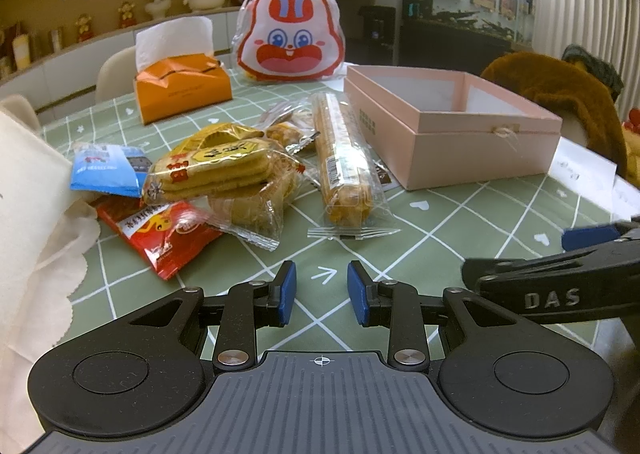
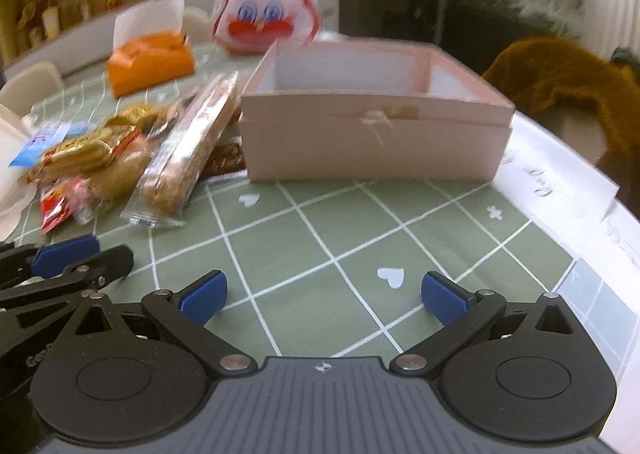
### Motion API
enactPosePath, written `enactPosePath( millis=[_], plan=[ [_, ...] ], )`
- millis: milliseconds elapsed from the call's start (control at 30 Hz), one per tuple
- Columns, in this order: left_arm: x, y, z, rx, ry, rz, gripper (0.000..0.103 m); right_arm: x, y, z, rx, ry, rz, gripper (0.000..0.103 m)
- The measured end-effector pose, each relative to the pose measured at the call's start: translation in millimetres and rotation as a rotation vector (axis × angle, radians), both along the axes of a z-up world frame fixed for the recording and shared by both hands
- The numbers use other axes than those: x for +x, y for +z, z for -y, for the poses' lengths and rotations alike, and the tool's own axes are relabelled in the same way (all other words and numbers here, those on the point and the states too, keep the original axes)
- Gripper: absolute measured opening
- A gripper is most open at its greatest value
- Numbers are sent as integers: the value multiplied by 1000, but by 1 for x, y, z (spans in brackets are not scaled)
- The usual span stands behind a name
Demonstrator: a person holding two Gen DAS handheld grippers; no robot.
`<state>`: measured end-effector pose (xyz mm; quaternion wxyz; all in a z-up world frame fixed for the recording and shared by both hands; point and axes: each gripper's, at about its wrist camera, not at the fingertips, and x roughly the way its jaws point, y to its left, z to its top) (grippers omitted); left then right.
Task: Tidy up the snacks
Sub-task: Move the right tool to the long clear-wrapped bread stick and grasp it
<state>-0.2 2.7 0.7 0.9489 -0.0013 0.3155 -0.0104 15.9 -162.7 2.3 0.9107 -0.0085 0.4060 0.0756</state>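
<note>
While jaws gape empty, snack pile (image 1: 224, 174) lies ahead-left.

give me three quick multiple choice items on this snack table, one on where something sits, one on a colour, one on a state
1. Where does the long clear-wrapped biscuit stick lie relative to the open pink cardboard box?
A. inside it
B. beside it on the green checked tablecloth
C. on top of the orange tissue box

2. What colour is the flat snack packet at the pile's far left?
A. blue
B. purple
C. black

3. What is the state of the left gripper and right gripper?
A. both open, holding nothing
B. left shut on a packet
C. right shut on the box

Answers:
1 B, the stick lies on the cloth, left of the box.
2 A, its wrapper is blue and white.
3 A, bare cloth shows between each pair of blue pads.
</note>
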Motion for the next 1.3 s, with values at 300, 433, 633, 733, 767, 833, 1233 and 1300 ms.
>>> enactPosePath(
  millis=[300, 433, 633, 733, 767, 833, 1233, 1300],
  plan=[
    [38, 80, -80, -174, 163, -58, 31, 33, 16, -15, -57, 96, -227, 89],
    [55, 114, -132, -320, 246, -61, 31, 56, 59, -45, -151, 142, -126, 88],
    [103, 91, -134, -337, 208, -153, 31, 79, 92, -70, -71, 162, -138, 88],
    [119, 65, -121, -332, 170, -218, 31, 75, 85, -62, 6, 148, -181, 88],
    [123, 55, -116, -345, 139, -249, 31, 72, 83, -56, 23, 145, -194, 88],
    [121, 43, -103, -330, 65, -300, 35, 70, 75, -50, 41, 125, -209, 88],
    [80, 44, -94, -216, 43, -283, 42, 108, 39, -80, 92, 89, -282, 71],
    [75, 44, -98, -244, 60, -278, 38, 115, 31, -84, 56, 94, -293, 68]
  ],
)
